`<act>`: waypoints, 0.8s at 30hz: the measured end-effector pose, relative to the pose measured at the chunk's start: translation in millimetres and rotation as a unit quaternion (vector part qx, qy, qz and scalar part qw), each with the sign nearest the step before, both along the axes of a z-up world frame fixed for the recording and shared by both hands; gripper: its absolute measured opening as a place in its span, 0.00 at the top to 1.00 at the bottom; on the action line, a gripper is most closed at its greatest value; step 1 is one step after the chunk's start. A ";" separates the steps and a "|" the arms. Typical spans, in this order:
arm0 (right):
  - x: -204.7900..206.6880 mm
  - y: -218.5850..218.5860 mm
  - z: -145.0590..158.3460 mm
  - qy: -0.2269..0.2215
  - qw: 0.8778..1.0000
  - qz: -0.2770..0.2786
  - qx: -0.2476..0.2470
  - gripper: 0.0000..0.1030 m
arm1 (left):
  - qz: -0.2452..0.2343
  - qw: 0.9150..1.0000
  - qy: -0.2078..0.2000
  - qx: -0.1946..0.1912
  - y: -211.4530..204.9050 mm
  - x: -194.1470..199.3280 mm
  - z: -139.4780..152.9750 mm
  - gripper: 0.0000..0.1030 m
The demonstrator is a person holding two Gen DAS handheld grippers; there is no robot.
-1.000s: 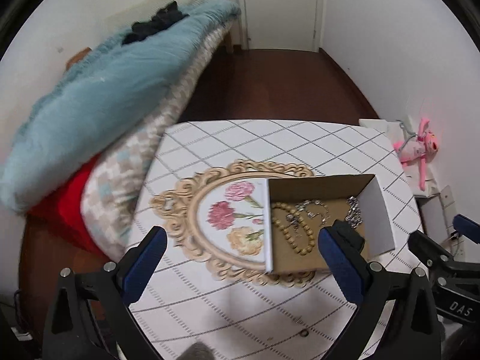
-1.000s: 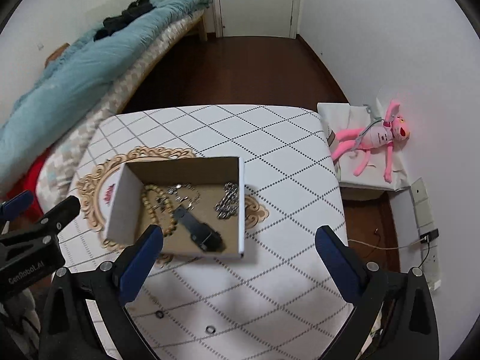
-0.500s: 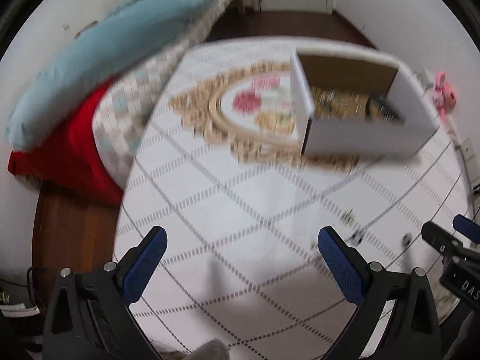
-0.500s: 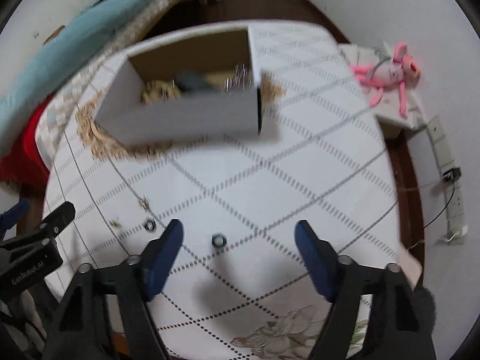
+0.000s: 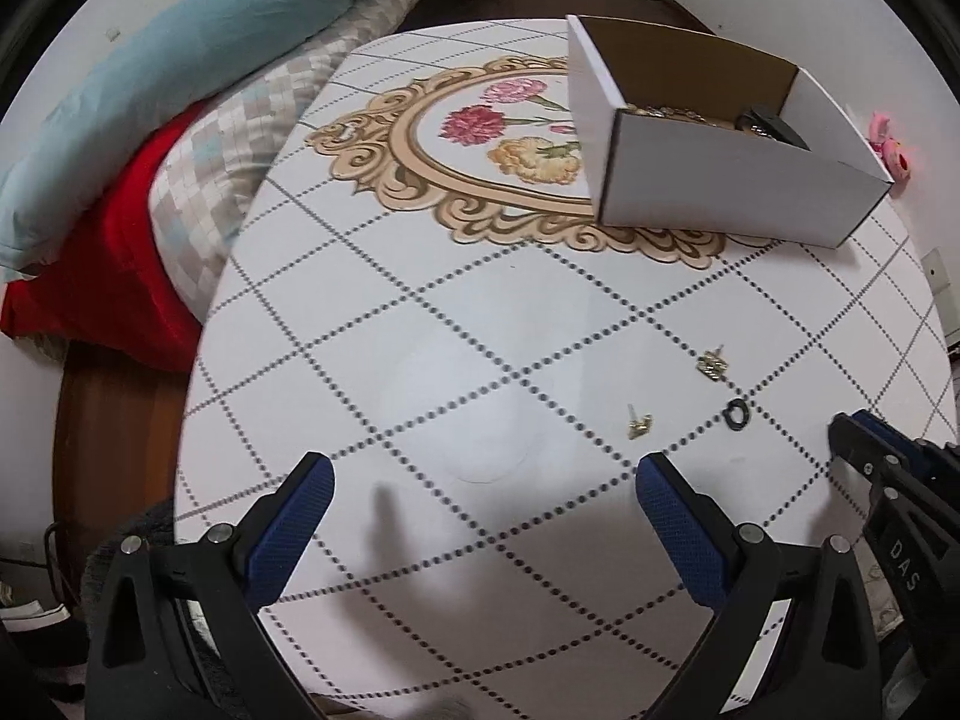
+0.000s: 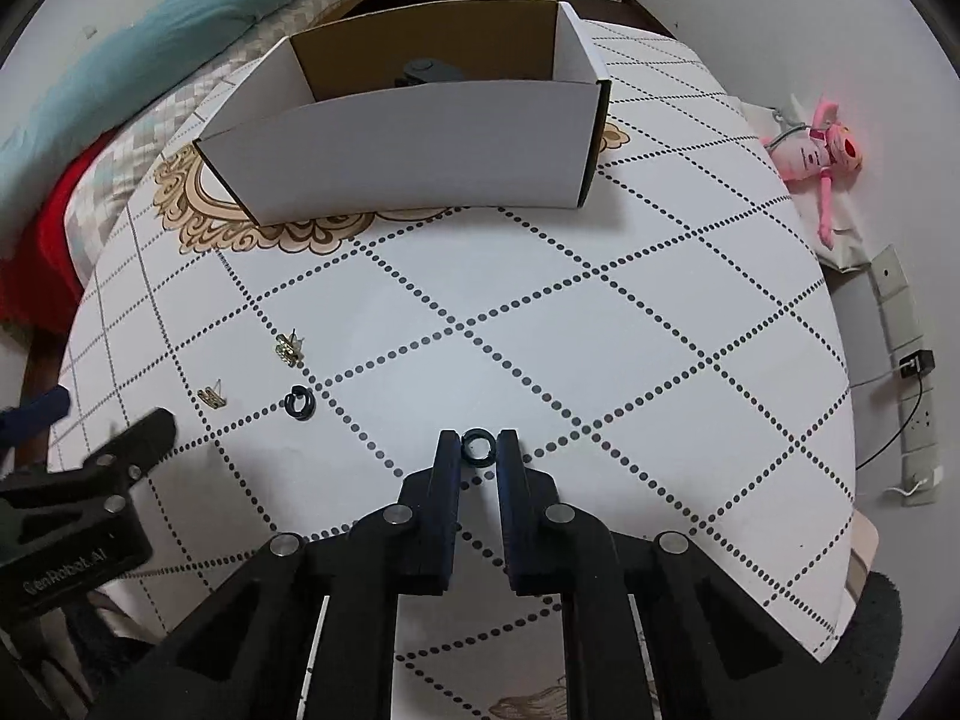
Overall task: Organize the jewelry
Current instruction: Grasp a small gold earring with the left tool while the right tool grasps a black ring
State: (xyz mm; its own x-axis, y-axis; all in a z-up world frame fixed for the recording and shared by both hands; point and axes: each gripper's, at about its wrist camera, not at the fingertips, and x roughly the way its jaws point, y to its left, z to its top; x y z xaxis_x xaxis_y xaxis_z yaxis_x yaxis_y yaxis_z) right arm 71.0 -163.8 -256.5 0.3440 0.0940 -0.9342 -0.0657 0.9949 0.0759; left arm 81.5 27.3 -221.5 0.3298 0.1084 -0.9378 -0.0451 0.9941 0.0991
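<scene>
A white cardboard box with jewelry inside stands at the far side of the table; it also shows in the left wrist view. My right gripper is low on the table, its fingers closed around a small black ring. A second black ring and two gold earrings lie to the left. In the left wrist view they show as the ring and earrings. My left gripper is open and empty above the table.
The round table has a dotted diamond pattern and a flower medallion. A bed with a blue quilt lies to the left. A pink plush toy lies on the floor at the right.
Both grippers dropped from above the box to the near side of the table. My right gripper closed from wide open onto the black ring. The left gripper stayed open.
</scene>
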 end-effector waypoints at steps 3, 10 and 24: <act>0.6 -3.2 0.7 0.000 1.000 -0.004 0.010 0.88 | -0.008 1.000 -0.001 -0.019 -6.7 0.5 -1.7 0.01; 1.6 -17.7 6.1 -0.004 0.999 -0.028 0.026 0.88 | -0.035 0.998 -0.007 -0.053 -26.4 3.9 -5.4 0.11; 4.5 -28.0 12.2 -0.010 0.998 -0.046 0.041 0.88 | -0.054 0.997 -0.016 -0.055 -34.3 11.9 -8.9 0.92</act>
State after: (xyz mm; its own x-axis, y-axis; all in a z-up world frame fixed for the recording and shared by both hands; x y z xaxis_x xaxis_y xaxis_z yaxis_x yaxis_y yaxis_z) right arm 75.5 -191.8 -244.2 0.3739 0.1379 -0.9172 0.0230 0.9872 0.1579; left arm 93.4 -7.1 -230.4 0.3637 -0.0312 -0.9310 0.0607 0.9981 -0.0097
